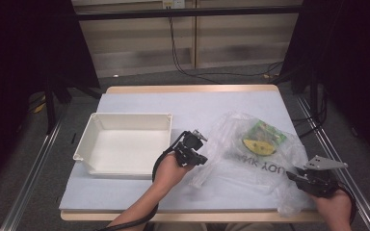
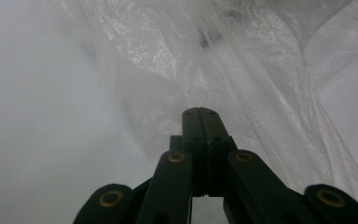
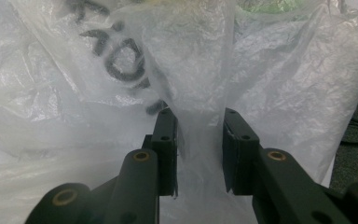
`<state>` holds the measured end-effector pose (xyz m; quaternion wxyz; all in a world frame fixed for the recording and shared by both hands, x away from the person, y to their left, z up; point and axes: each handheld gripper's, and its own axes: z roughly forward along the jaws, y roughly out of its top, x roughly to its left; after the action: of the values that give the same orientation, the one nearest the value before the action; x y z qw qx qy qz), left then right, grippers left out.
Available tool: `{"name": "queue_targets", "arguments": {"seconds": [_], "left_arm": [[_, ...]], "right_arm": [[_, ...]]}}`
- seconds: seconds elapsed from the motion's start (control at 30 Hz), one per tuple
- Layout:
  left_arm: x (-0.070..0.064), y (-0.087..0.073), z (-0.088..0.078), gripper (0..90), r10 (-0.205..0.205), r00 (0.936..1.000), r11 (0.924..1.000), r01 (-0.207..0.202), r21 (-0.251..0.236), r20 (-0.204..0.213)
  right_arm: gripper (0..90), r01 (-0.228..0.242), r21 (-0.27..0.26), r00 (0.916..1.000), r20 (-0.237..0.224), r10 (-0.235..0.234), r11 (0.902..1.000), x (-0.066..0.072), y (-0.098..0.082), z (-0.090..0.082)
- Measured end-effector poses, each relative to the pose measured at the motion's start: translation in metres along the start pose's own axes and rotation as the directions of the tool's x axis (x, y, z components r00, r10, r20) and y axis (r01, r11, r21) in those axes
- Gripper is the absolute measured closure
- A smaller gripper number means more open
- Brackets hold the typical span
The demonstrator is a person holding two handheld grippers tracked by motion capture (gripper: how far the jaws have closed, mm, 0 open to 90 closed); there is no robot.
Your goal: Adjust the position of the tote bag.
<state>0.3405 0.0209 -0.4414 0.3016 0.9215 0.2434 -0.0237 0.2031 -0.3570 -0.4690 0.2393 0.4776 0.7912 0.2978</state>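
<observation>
The clear plastic bag (image 1: 250,154) lies crumpled on the worktop's (image 1: 139,192) right half, its near corner reaching the front edge. The left hand-held gripper (image 1: 200,137) is clenched tight at the bag's left edge — whether film is pinched I cannot tell — just beside the white tray (image 1: 125,144). The right hand-held gripper (image 3: 199,140) stands released, a fold of film between its jaws.

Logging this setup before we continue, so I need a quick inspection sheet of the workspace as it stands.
Surface: pale blue table top with a wooden edge.
Job's things: crumpled clear plastic bag with dark lettering; green packet inside it.
Clutter: white tray, left of the bag, nothing seen in it.
Grippers: left gripper with jaws together at the bag's left edge, film between them not discernible; right gripper jaws apart, a fold of bag between them.
Cables: black cable along the left forearm; more on the floor behind.
Surroundings: dark curtains, metal rails, panelled wall.
</observation>
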Motion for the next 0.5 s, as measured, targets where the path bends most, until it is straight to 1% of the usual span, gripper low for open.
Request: {"name": "queue_targets", "arguments": {"seconds": [0.1,0.13,0.17,0.2,0.23,0.27,0.3,0.33,0.37,0.4,0.43,0.5], "left_arm": [[-0.003,-0.003,-0.003,90.0,-0.008,1.0000,0.9999,0.008,-0.007,-0.001],[-0.003,-0.003,-0.003,90.0,-0.006,1.0000,0.9999,0.006,-0.010,0.000],[-0.005,-0.004,-0.004,90.0,-0.020,0.9998,0.9997,0.020,-0.011,0.005],[-0.004,-0.005,-0.005,90.0,-0.002,1.0000,1.0000,0.002,0.004,0.006],[-0.007,-0.007,-0.004,90.0,-0.030,0.9995,0.9994,0.030,-0.018,0.003],[-0.005,-0.007,-0.005,90.0,-0.006,1.0000,1.0000,0.006,0.000,0.006],[-0.005,-0.008,-0.006,90.0,-0.007,0.9999,1.0000,0.007,0.001,0.010],[-0.006,-0.009,-0.007,90.0,-0.008,1.0000,1.0000,0.008,-0.005,0.003],[-0.005,-0.010,-0.008,90.0,-0.012,0.9999,0.9999,0.012,-0.004,0.009],[-0.004,-0.010,-0.009,90.0,-0.005,1.0000,1.0000,0.005,-0.004,0.008],[-0.004,-0.011,-0.010,90.0,-0.006,1.0000,1.0000,0.006,-0.006,0.004],[-0.003,-0.013,-0.012,90.0,-0.016,0.9998,0.9998,0.017,-0.014,0.007]], "right_arm": [[69.9,0.001,0.004,1.0000,-0.003,-0.001,1.0000,0.000,0.000,0.002],[70.0,0.008,0.002,1.0000,-0.005,-0.008,1.0000,-0.001,0.000,0.003],[70.4,0.002,0.007,1.0000,-0.001,-0.002,1.0000,-0.001,0.001,0.003],[70.6,0.002,0.009,1.0000,-0.001,-0.002,1.0000,-0.001,0.001,0.004],[70.9,0.005,0.004,1.0000,-0.001,-0.005,1.0000,-0.002,0.002,0.006],[71.6,-0.008,0.004,1.0000,-0.005,0.008,1.0000,-0.003,0.004,0.008],[72.6,-0.004,0.004,1.0000,-0.005,0.004,1.0000,-0.004,0.006,0.010],[72.7,-0.007,0.007,0.9999,-0.009,0.007,1.0000,-0.003,0.008,0.012],[72.8,0.001,0.010,1.0000,-0.006,-0.001,0.9999,-0.003,0.010,0.014],[72.9,0.004,0.013,1.0000,-0.007,-0.004,0.9999,-0.001,0.012,0.017],[72.9,0.022,0.012,0.9997,-0.007,-0.022,0.9997,-0.001,0.014,0.018],[72.9,0.031,0.016,0.9995,-0.008,-0.031,0.9994,0.001,0.018,0.022]]}}
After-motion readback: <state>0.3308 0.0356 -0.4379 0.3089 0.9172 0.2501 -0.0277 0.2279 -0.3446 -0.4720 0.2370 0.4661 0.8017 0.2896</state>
